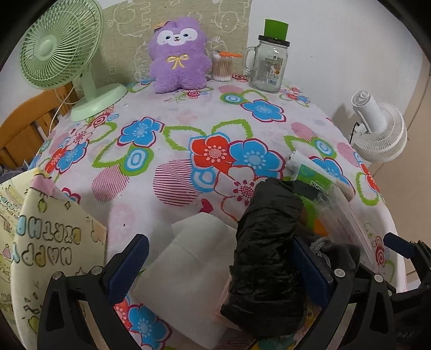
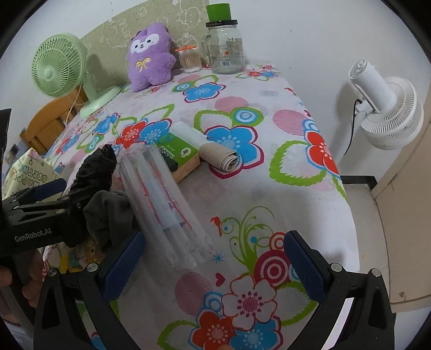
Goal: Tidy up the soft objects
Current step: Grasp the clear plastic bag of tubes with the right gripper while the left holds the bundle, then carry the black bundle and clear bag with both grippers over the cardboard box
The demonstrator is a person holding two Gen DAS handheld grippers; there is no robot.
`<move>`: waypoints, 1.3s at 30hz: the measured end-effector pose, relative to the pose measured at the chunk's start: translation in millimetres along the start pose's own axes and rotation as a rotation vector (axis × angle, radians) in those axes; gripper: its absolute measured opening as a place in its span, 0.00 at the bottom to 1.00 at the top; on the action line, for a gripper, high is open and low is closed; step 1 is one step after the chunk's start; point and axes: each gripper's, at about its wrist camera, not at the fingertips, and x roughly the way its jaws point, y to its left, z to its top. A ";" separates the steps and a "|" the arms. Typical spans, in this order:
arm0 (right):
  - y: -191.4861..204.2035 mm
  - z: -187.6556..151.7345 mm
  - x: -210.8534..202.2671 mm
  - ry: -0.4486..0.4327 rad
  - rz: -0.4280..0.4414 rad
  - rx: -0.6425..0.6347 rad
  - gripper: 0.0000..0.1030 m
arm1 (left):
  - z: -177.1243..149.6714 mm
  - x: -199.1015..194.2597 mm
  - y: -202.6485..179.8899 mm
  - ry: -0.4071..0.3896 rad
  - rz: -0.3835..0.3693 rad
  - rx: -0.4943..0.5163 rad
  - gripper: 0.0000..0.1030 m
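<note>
Approaching black bag roll [image 1: 266,247] at 5 o'clock; left gripper [image 1: 221,266] and right gripper [image 2: 212,258] both released; I'd centre before clenching.

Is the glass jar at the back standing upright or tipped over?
Upright. The glass jar stands on its base on the tablecloth, with a green cup on its lid.

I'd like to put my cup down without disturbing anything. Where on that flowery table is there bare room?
The widest bare stretch of tablecloth lies between the purple plush at the back and the black bag in front. The near right corner is free too. Around the clear packet and green box it is crowded.
</note>
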 end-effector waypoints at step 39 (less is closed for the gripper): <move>8.6 4.7 -24.6 -0.076 0.032 -0.015 0.42 | 4.2 -40.6 7.6 -0.100 0.028 0.022 0.40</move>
